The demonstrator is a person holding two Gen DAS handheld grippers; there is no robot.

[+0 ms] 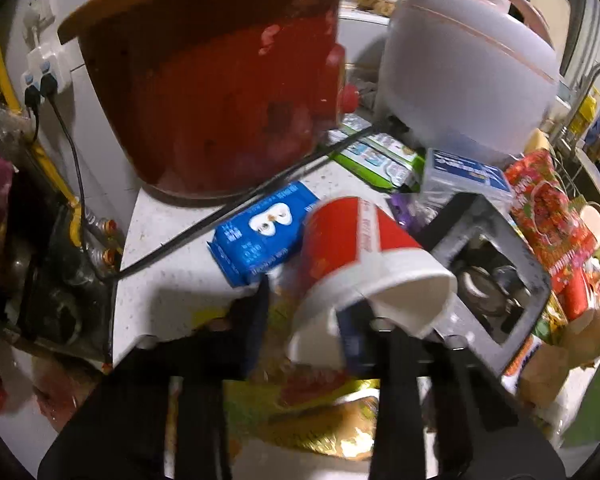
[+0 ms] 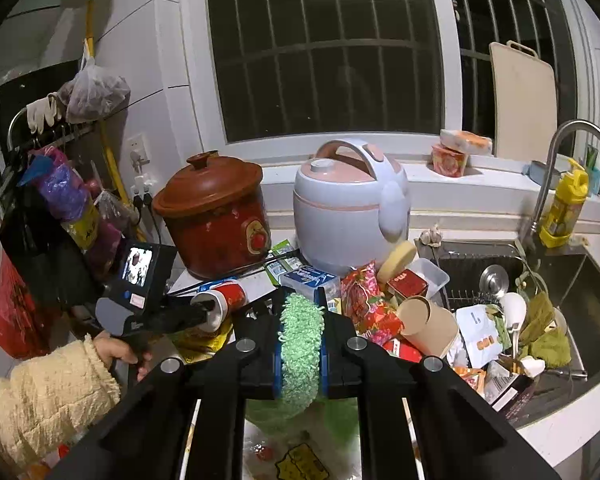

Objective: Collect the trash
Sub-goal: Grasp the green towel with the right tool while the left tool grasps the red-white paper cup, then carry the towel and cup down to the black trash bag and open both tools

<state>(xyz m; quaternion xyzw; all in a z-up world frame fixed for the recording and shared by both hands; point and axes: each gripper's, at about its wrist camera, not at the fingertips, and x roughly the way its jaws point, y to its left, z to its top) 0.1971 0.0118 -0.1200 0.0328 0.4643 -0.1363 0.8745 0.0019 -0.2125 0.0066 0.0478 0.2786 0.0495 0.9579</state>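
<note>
In the left wrist view, we are seeing the left tool (image 1: 320,320) gripping a red and white paper cup (image 1: 356,256) by its rim, one finger inside the mouth and one outside. The cup is hanging tilted above the bench (image 1: 172,280), just over a blue packet (image 1: 260,232) and in front of the red clay cooker (image 1: 216,92); we think this rim grip is keeping the light cup from slipping while we are carrying it away as trash

In the right wrist view, the right tool (image 2: 300,340) is closed on a green fluffy cloth (image 2: 300,344), pinched between both fingers. The same cup (image 2: 224,300) is showing at the left, near the pale rice cooker (image 2: 348,216), and more wrappers are lying toward the sink (image 2: 580,292)
</note>
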